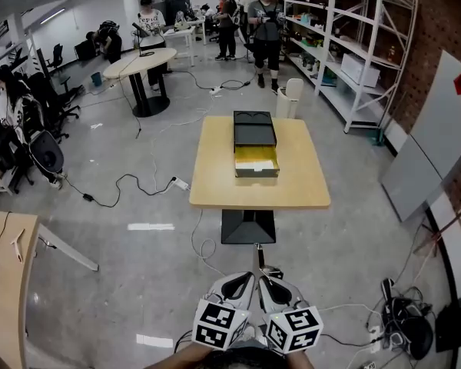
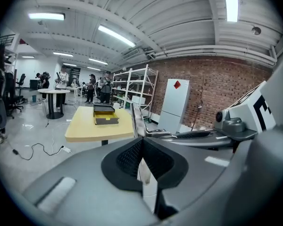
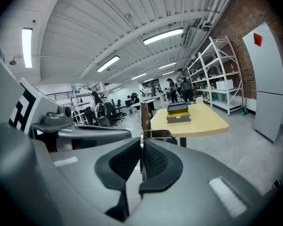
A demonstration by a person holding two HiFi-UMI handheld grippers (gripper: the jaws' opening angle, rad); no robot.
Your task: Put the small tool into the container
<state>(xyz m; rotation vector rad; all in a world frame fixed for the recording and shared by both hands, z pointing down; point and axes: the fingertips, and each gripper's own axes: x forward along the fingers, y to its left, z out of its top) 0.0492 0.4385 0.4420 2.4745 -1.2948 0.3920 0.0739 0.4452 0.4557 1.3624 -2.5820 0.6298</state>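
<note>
down by the person's body: left gripper (image 1: pixel 244 283) and right gripper (image 1: pixel 270 284) sit side by side, tips nearly meeting, over the grey floor (image 1: pixel 138 283).
right gripper: jaws clamped on the small tool (image 3: pixel 142 114), a thin metal strip with a loop at its side, sticking out forward.
left gripper: jaws closed together; the strip stands right at their tips, but i cannot tell whether they pinch it.
container (image 1: pixel 255 148): black box with a yellow-lined drawer pulled out, on the tan table (image 1: pixel 215 183), well apart from both grippers.
background: people (image 1: pixel 266 21) standing, white shelving (image 1: pixel 346 52) at the right.
</note>
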